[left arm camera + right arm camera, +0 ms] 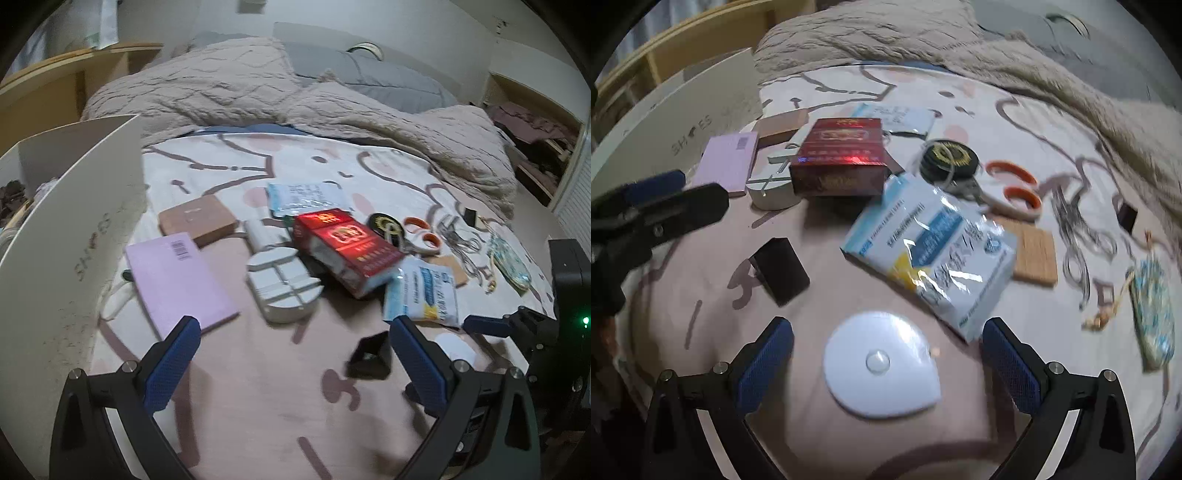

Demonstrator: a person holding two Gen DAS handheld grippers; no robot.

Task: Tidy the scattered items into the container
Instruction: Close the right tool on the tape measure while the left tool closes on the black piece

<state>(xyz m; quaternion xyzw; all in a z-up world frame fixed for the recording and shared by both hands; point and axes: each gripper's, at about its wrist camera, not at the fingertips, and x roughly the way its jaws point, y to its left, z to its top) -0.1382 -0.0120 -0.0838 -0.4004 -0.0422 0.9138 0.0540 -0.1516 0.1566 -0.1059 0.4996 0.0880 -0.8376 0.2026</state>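
The right gripper (886, 363) has its fingers spread wide on either side of a flat white teardrop-shaped disc (881, 363) lying on the bed sheet (849, 435); nothing is held. The left gripper (295, 363) is equally wide open and empty, hovering over bare sheet with a small black box (369, 356) just ahead of its right finger.

Beyond the disc lie a blue-and-white plastic packet (932, 258), a red carton (840, 164), a pink booklet (726, 164), orange-handled scissors (1012, 194) and a tangle of thin cable (1075, 236). The container, a white shoe box (70, 240), stands at the left edge of the bed, well apart from the disc.

The disc looks thin and smooth on soft bedding, so closing on it could squeeze the sheet instead, or let the disc slip out flat. The packet's corner sits near the right finger and might be caught along with it.
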